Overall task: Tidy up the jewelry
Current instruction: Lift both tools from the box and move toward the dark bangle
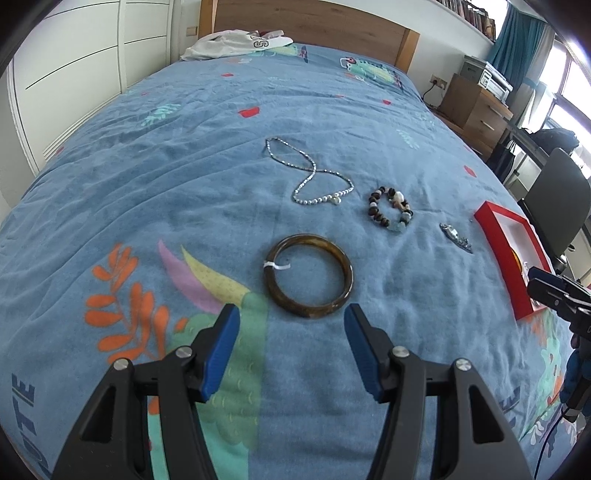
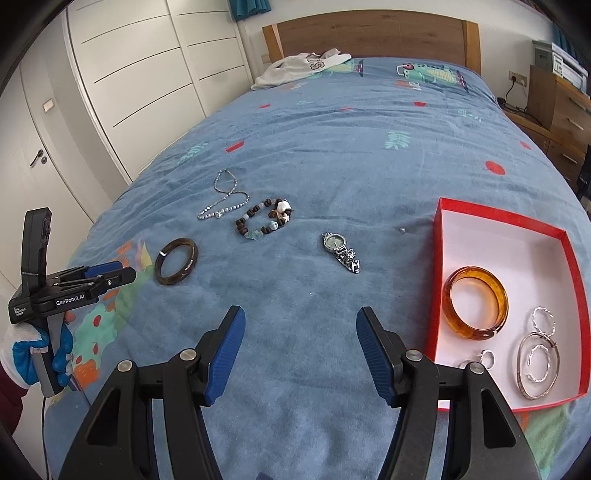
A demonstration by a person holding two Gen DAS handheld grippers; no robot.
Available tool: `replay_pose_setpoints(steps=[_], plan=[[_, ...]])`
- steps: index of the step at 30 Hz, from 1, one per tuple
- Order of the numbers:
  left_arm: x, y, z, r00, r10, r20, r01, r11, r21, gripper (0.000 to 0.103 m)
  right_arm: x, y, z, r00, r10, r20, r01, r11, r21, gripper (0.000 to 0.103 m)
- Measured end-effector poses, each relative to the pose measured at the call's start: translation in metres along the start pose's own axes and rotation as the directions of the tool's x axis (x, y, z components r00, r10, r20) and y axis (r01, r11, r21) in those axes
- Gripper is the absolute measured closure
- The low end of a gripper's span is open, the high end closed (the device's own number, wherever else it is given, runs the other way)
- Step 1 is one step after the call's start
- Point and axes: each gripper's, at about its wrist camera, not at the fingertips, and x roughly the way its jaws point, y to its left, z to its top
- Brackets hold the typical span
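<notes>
A dark brown bangle [image 1: 308, 275] lies on the blue bedspread just ahead of my open, empty left gripper [image 1: 291, 314]; it also shows in the right wrist view [image 2: 176, 261]. Beyond lie a silver bead necklace [image 1: 306, 173], a brown beaded bracelet [image 1: 389, 212] and a silver watch [image 2: 341, 253]. A red box [image 2: 565, 236] at the right holds an amber bangle [image 2: 474, 302] and silver hoops [image 2: 537, 363]. My right gripper [image 2: 300, 317] is open and empty, left of the box, watch ahead.
The bed [image 2: 369, 147] has a wooden headboard [image 2: 369, 33] and a white garment [image 2: 299, 68] at its far end. White wardrobe doors [image 2: 140, 74] stand at the left. A wooden dresser [image 1: 474, 107] and a chair [image 1: 557, 199] stand at the right.
</notes>
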Motion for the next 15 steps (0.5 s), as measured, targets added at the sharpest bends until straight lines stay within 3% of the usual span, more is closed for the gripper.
replay_pose_setpoints(steps=[15], plan=[[0.028, 0.002, 0.014, 1.000, 0.000, -0.016, 0.000, 1.000, 0.006, 0.046, 0.029, -0.005, 0.005, 1.000, 0.020, -0.021, -0.020, 1.000, 0.015, 0.041]])
